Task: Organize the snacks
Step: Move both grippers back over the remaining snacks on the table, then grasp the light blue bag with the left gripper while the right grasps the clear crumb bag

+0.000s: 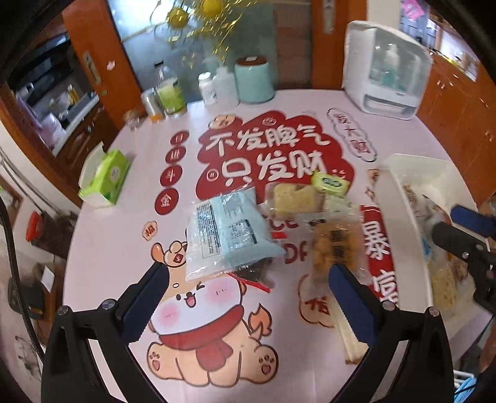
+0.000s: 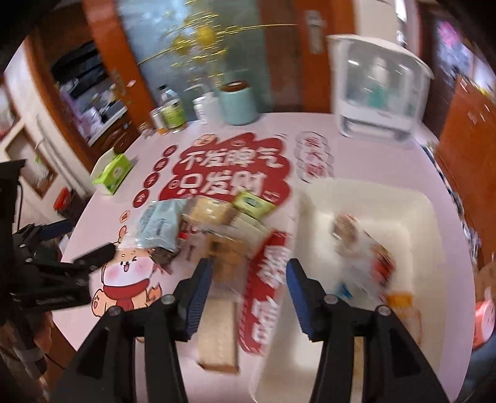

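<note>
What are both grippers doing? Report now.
Left gripper: open, holding nothing.
Right gripper: open, holding nothing.

A round pink table (image 1: 130, 186) with red festive print stands among orange-brown wooden cabinets (image 1: 458, 102); behind it a frosted glass door (image 1: 155, 40) lets in daylight, gold decorations (image 1: 198, 18) hanging before it

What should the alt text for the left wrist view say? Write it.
Open left tongs hover over loose snack packets on a round printed table: a pale blue packet, a wrapped cake and a packet of golden puffs. A white bin holding snacks stands at right.
</note>
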Action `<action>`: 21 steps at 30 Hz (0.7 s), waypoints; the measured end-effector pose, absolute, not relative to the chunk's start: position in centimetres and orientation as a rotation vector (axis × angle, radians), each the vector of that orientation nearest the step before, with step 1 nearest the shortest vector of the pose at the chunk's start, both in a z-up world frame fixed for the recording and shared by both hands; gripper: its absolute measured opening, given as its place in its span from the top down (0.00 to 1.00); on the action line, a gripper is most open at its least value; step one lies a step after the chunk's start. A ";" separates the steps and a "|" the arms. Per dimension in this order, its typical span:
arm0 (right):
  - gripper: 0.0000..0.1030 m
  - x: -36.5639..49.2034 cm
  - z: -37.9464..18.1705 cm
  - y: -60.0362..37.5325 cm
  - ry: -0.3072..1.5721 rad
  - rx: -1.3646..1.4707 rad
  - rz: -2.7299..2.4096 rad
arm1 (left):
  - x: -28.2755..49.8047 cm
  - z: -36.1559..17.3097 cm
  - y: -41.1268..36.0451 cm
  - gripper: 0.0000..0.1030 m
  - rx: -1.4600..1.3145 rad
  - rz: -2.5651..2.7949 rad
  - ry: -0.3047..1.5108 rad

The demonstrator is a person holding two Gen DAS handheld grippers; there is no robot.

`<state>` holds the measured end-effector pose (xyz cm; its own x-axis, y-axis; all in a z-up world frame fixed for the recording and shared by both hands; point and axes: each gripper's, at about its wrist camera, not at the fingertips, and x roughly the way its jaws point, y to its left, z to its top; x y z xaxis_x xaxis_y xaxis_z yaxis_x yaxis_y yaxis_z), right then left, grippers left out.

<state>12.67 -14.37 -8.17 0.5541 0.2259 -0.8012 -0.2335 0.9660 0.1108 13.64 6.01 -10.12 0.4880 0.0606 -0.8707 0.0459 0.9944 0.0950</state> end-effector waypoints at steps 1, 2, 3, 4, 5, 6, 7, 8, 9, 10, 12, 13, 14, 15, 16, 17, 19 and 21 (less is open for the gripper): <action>0.45 13.6 -8.5 -13.1 0.940 -0.039 0.280 | 14.3 -10.9 6.4 0.01 0.095 0.011 1.075; 0.43 14.6 -9.0 -11.7 0.933 -0.075 0.289 | 15.0 -11.7 6.7 0.01 0.073 0.008 1.087; 0.39 15.5 -9.4 -10.8 0.930 -0.105 0.294 | 15.8 -12.5 7.1 0.01 0.051 0.011 1.097; 0.37 16.6 -10.1 -9.8 0.934 -0.144 0.293 | 16.5 -13.3 7.5 0.02 0.034 0.023 1.105; 0.37 18.0 -11.1 -8.7 0.944 -0.192 0.293 | 17.5 -14.3 8.1 0.02 0.023 0.060 1.115; 0.37 19.0 -11.7 -8.1 0.954 -0.216 0.292 | 18.1 -15.0 8.5 0.02 0.011 0.072 1.123; 0.37 20.1 -12.5 -7.6 0.970 -0.234 0.292 | 18.9 -15.8 9.1 0.02 -0.009 0.082 1.140; 0.37 21.4 -13.3 -7.2 0.994 -0.241 0.299 | 19.7 -16.8 9.7 0.02 -0.032 0.100 1.161; 0.37 22.5 -14.0 -6.9 1.017 -0.239 0.312 | 20.2 -17.3 10.0 0.02 -0.046 0.111 1.175; 0.37 23.2 -14.5 -6.8 1.033 -0.234 0.327 | 20.7 -18.1 10.4 0.02 -0.066 0.119 1.193; 0.37 25.0 -15.8 -6.2 1.069 -0.247 0.353 | 21.7 -19.5 11.0 0.02 -0.084 0.130 1.223; 0.37 25.5 -16.3 -5.9 1.081 -0.264 0.367 | 22.0 -20.1 11.2 0.02 -0.079 0.142 1.233; 0.37 25.9 -16.7 -5.5 1.089 -0.286 0.373 | 22.3 -20.7 11.2 0.02 -0.071 0.152 1.243; 0.37 26.4 -17.2 -5.1 1.098 -0.317 0.378 | 22.6 -21.3 11.4 0.02 -0.066 0.158 1.253; 0.37 26.7 -17.7 -4.6 1.106 -0.346 0.389 | 22.7 -21.6 11.5 0.02 -0.065 0.159 1.260; 0.37 26.9 -18.2 -4.2 1.113 -0.372 0.404 | 22.9 -21.9 11.6 0.02 -0.064 0.160 1.267; 0.37 27.2 -18.8 -3.6 1.127 -0.414 0.432 | 23.1 -22.4 12.1 0.02 -0.066 0.163 1.274; 0.37 27.4 -19.6 -2.8 1.136 -0.470 0.458 | 23.3 -22.7 12.9 0.02 -0.076 0.172 1.275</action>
